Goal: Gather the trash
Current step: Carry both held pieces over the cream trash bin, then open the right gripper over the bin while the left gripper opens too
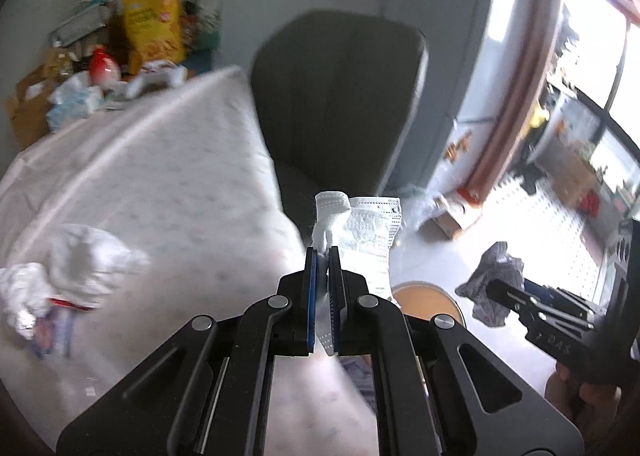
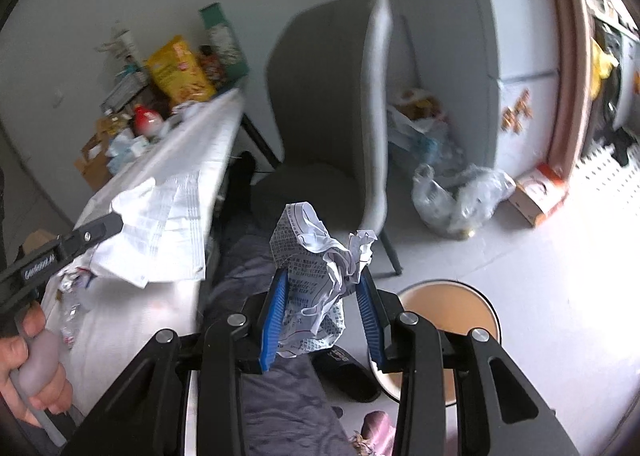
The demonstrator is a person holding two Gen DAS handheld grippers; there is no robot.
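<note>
My left gripper is shut on a white printed paper sheet, held past the table's right edge; the sheet also shows in the right wrist view. My right gripper is shut on a crumpled printed paper wad, held above the floor near a round bin with a tan inside. In the left wrist view the right gripper holds the wad beside the bin. More crumpled white trash lies on the table.
A grey chair stands behind the grippers. Snack bags and boxes crowd the table's far end. Clear plastic bags and an orange box lie on the floor by the fridge. A black slipper lies below.
</note>
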